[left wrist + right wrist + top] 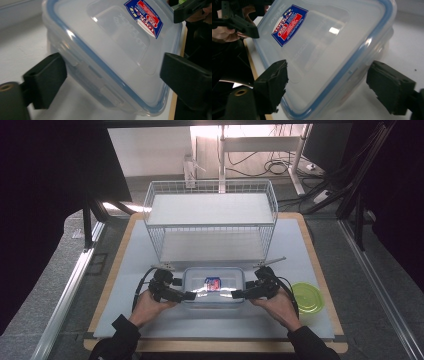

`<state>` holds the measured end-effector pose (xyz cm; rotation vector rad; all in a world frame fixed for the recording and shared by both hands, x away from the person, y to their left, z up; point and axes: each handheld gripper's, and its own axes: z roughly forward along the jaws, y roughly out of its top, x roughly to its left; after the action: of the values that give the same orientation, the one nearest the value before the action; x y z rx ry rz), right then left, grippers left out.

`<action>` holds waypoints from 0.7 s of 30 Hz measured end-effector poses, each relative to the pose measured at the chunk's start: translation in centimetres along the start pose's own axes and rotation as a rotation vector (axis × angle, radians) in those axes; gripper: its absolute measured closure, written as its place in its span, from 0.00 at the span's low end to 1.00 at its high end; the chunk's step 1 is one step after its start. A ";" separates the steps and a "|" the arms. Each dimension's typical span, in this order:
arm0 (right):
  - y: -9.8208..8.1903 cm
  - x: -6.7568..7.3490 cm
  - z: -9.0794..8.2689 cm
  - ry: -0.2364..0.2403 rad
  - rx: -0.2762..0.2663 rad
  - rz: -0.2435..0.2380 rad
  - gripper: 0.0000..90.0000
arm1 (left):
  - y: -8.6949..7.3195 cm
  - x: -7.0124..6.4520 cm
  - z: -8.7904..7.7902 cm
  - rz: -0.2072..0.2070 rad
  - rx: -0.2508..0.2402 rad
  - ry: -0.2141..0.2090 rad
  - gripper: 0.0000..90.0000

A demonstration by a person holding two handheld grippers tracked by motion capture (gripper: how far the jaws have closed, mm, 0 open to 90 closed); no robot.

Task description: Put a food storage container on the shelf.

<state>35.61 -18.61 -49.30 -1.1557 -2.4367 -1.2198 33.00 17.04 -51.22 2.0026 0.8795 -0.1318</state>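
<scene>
Clear rectangular plastic box with blue-sealed lid [213, 286] sits just before white wire rack [210, 220]; left gripper [110, 75] and right gripper [327, 86] both spread wide, straddling box ends, nothing grasped.

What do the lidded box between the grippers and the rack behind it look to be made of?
Lidded box: looks like clear, glossy plastic, see-through with glare spots, a blue strip along the lid rim and a printed sticker. Rack: thin white wire mesh, probably coated metal; its shelf panels look matte white.

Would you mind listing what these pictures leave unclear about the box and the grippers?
- Container contents: high view too small; frosted lid hides them in both gripper views.
- Label print: blurred.
- Left gripper and right gripper: contact with the container is unclear.
</scene>
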 end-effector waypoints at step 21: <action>-2.1 1.6 -2.5 -0.018 -0.162 0.082 0.60 | -1.4 -1.8 -2.1 -0.069 -0.159 0.050 0.52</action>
<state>32.61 -20.31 -48.25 -1.3000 -2.3135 -1.4086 30.29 18.24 -50.25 1.8357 0.9615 -0.0488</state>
